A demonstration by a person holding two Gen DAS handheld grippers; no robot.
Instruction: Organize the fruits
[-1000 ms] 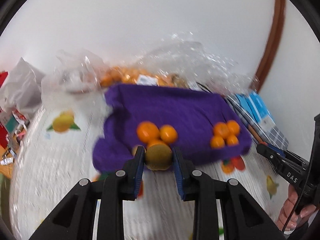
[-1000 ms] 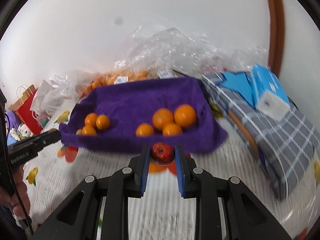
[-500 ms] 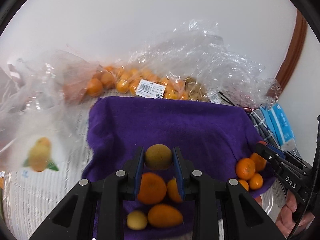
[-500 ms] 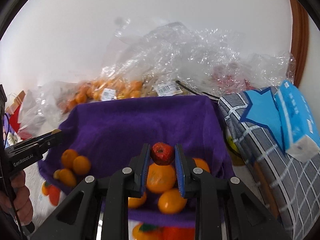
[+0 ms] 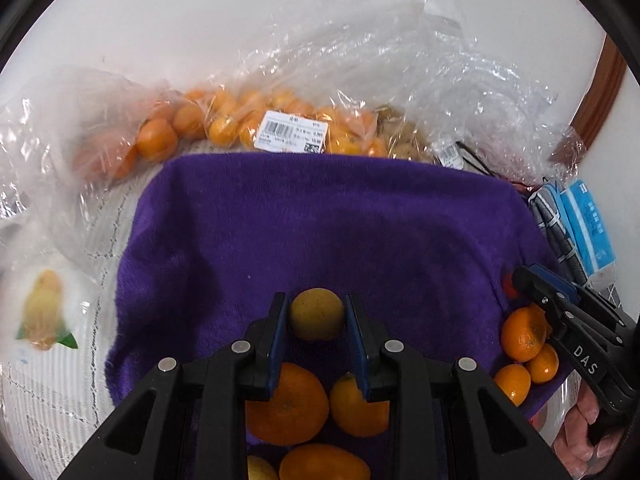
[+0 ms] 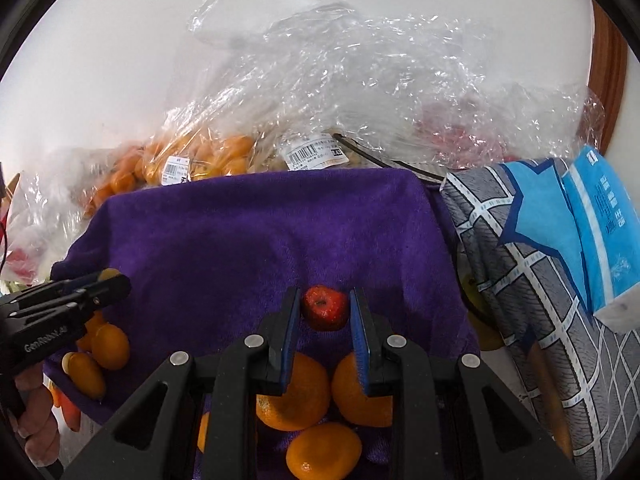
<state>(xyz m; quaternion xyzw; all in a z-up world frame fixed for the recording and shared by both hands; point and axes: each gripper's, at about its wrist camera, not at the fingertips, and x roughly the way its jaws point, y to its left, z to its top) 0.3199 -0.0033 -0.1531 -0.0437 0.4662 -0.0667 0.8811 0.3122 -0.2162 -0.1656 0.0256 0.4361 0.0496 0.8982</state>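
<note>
My left gripper (image 5: 316, 316) is shut on a yellow-green round fruit (image 5: 317, 313) and holds it over the purple towel (image 5: 320, 224), past a group of oranges (image 5: 286, 404) near the towel's front. My right gripper (image 6: 324, 310) is shut on a small red fruit (image 6: 324, 307) and holds it over the same towel (image 6: 248, 240), beyond another group of oranges (image 6: 294, 390). The right gripper also shows at the right edge of the left wrist view (image 5: 520, 280), beside three small oranges (image 5: 522, 334). The left gripper shows at the left of the right wrist view (image 6: 108, 286).
Clear plastic bags of oranges (image 5: 224, 124) and crumpled plastic (image 6: 360, 80) lie behind the towel against a white wall. A grey checked cloth (image 6: 520, 280) with a blue tissue pack (image 6: 600, 232) lies to the right. A fruit-printed tablecloth (image 5: 44, 312) lies to the left.
Both grippers have moved forward and over the purple towel with their fruits still held. The orange groups now lie beneath and behind the fingers.
</note>
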